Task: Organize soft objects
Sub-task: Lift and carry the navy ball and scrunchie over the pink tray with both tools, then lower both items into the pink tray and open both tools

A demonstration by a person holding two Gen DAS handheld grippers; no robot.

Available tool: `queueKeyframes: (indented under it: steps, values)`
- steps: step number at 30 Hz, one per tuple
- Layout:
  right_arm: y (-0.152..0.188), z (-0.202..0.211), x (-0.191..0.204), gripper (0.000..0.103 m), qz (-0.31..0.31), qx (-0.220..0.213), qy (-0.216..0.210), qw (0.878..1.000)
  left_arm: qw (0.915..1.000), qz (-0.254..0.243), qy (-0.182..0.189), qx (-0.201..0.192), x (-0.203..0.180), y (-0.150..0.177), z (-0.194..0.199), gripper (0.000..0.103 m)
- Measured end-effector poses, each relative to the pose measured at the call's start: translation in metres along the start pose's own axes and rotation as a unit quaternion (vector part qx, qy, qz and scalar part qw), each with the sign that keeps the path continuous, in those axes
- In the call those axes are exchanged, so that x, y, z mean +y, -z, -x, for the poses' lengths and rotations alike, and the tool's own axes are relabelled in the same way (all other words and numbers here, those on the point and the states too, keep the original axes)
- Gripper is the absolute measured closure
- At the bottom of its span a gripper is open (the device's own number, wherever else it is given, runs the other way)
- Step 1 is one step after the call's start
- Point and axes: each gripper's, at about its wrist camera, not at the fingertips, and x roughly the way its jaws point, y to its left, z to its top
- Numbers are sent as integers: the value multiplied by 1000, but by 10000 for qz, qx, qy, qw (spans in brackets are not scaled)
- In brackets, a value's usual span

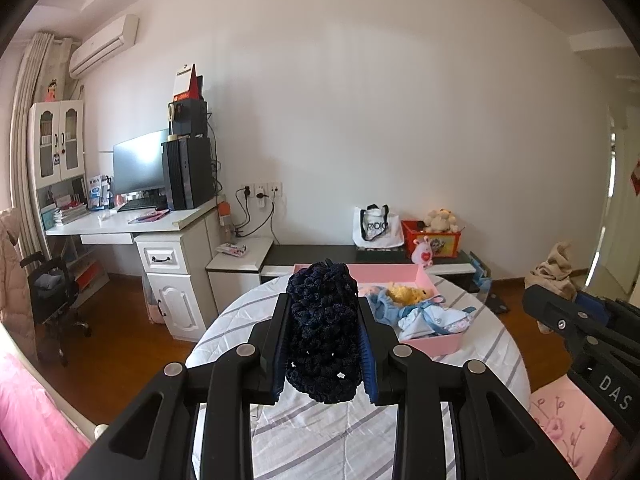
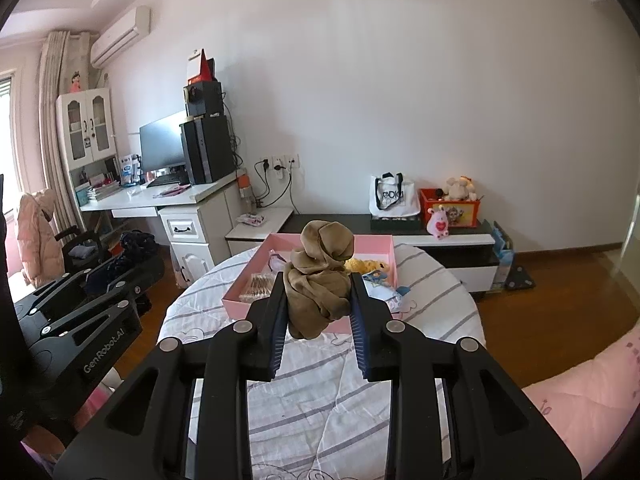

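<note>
- Soft objects are what we carry here: a dark navy crocheted piece [image 1: 322,332] sits clamped between the pads of the left gripper [image 1: 323,322], at centre frame of the left wrist view, bunched upright so that its top bulges above the fingertips.
- In the right wrist view, at centre frame, the right gripper [image 2: 318,300] pinches a brown velvety cloth [image 2: 320,276] at its middle; the jaws close on it, and its knotted top rises over the fingers while a tail hangs below.
- We judge both pieces are held aloft over the table [image 1: 248,320] so they can go into the pink tray [image 1: 436,342], which lies just beyond the fingertips in both views.
- Already lying in that tray are a yellow plush toy [image 1: 406,294] and pale blue baby clothes [image 1: 420,316] on its right side; a bundle of cotton swabs [image 2: 256,286] rests at its near left corner.
- Each gripper shows in the other's view: the right one at the right edge, the left one at lower left, well apart.
- Hidden from us: the tray's middle floor, blocked by the held pieces, so we cannot tell how much room remains.
- We also cannot make out whether the navy piece is a hat, a scrunchie or a pouch; its lower edge falls into shadow.
- Cut off at the lower corners are pink bedding [image 2: 592,400] and the person, of whom nothing shows.
</note>
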Motion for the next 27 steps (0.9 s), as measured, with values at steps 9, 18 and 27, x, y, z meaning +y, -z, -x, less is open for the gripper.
queueKeyframes:
  steps: [9, 18, 27]
  values:
    - [-9, -39, -10, 77, -148, 181, 97, 9997, 9998, -39, -21, 186, 0, -11, -29, 76]
    - [-26, -111, -20, 77, -205, 551, 174, 9981, 9976, -153, 162, 657, -7, -47, -114, 76]
    - [-52, -206, -42, 76, -271, 1068, 248, 9936, 9891, -302, 529, 1340, -10, -101, -235, 76]
